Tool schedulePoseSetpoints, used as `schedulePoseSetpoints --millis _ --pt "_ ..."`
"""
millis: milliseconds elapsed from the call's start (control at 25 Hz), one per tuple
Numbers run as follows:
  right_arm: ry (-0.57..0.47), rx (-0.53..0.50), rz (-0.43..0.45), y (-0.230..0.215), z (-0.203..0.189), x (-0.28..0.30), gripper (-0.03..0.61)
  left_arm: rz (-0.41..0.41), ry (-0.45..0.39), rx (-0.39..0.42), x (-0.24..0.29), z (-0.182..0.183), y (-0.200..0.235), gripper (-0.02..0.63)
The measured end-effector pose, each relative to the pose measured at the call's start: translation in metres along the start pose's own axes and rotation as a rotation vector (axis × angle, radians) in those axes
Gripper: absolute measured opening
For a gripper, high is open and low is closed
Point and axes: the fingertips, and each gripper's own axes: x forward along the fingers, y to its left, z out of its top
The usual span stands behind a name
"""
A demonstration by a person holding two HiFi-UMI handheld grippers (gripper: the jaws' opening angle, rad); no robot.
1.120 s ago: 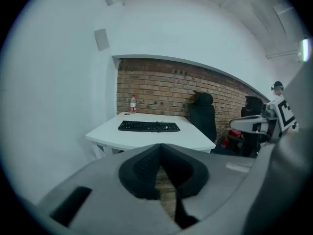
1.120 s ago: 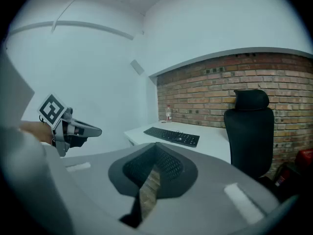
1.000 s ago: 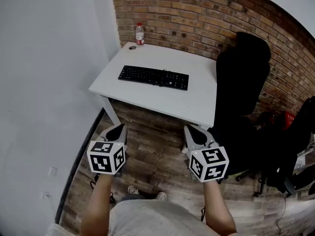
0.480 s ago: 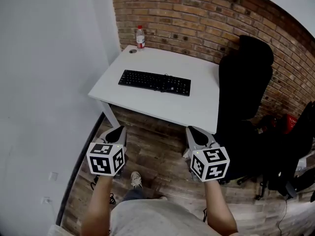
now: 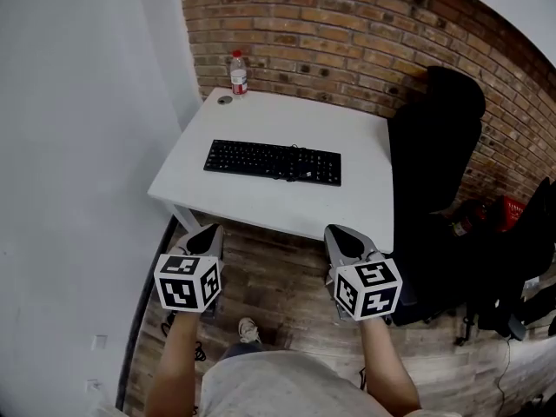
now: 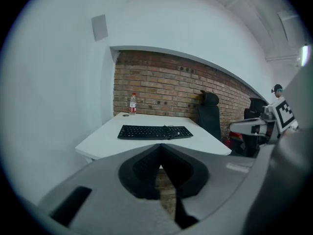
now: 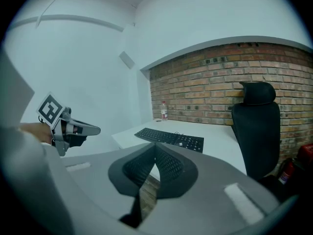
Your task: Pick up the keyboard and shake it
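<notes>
A black keyboard (image 5: 272,162) lies flat in the middle of a white table (image 5: 347,207), its cable coiled on the keys; it also shows as the keyboard (image 6: 154,131) and the keyboard (image 7: 170,137) in the gripper views. My left gripper (image 5: 208,230) hangs short of the table's near edge, over the wooden floor, shut and empty. My right gripper (image 5: 334,231) is level with it to the right, also shut with nothing between its jaws. Both point toward the table, well short of the keyboard.
A plastic bottle (image 5: 236,74) with a red cap and a small round cap (image 5: 225,100) stand at the table's far left corner by the brick wall. A black office chair (image 5: 439,137) stands right of the table. A white wall runs along the left.
Both grippers and the person have moved forward toward the table; the table and keyboard sit lower and nearer in the head view. The jaws have stayed shut.
</notes>
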Motion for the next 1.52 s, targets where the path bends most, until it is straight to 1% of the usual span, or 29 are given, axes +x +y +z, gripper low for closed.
schedulePoseSetpoints --millis 120,440,800,960,1200,1520 --pt "0.017 0.007 -0.021 0.004 0.005 0.020 0.012 -0.026 0.020 0.009 0.017 0.007 0.017 -0.008" --pt "0.043 0.028 -0.089 0.013 0.019 0.071 0.012 -0.085 0.037 0.013 0.056 0.027 0.068 -0.008" --pt "0.064 0.046 -0.152 0.025 0.033 0.104 0.012 -0.137 0.056 0.011 0.083 0.042 0.112 -0.008" --pt "0.076 0.054 -0.176 0.023 0.030 0.110 0.012 -0.157 0.068 0.005 0.094 0.040 0.118 -0.008" --pt "0.078 0.074 -0.205 0.014 0.028 0.117 0.012 -0.181 0.077 0.019 0.109 0.042 0.120 -0.008" --pt "0.077 0.090 -0.223 -0.007 0.023 0.136 0.012 -0.173 0.086 0.019 0.136 0.043 0.132 -0.008"
